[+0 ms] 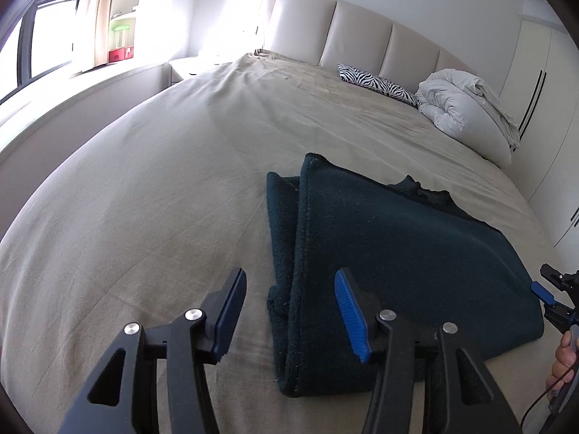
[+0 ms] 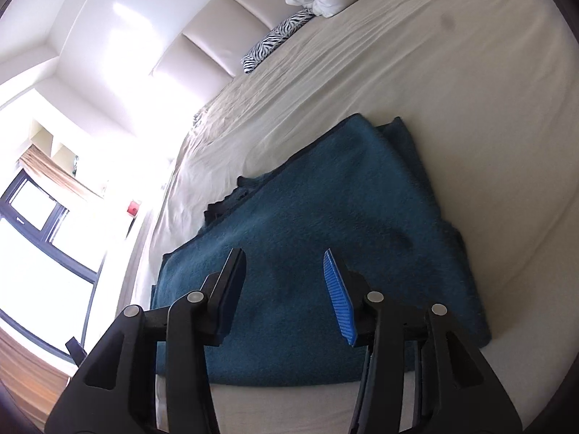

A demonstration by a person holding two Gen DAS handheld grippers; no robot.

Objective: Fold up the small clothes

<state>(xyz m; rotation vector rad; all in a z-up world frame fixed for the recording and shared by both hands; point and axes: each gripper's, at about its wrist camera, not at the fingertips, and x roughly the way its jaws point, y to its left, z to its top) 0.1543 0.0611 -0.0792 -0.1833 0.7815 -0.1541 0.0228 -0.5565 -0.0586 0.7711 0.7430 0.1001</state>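
A dark teal fleece garment point(image 1: 391, 264) lies folded flat on the beige bed sheet point(image 1: 144, 199). My left gripper point(image 1: 289, 311) is open and empty, hovering over the garment's near left edge. The right gripper's tip point(image 1: 542, 293) shows at the garment's right edge in the left wrist view. In the right wrist view the garment point(image 2: 325, 224) fills the middle, and my right gripper point(image 2: 286, 296) is open and empty just above its near part.
A zebra-print pillow point(image 1: 380, 85) and a bundled white duvet point(image 1: 466, 108) lie by the padded headboard point(image 1: 358, 32). A window point(image 1: 32, 47) and curtain are at the left, wardrobe doors point(image 1: 542, 83) at the right. A hand point(image 1: 564, 361) holds the right gripper.
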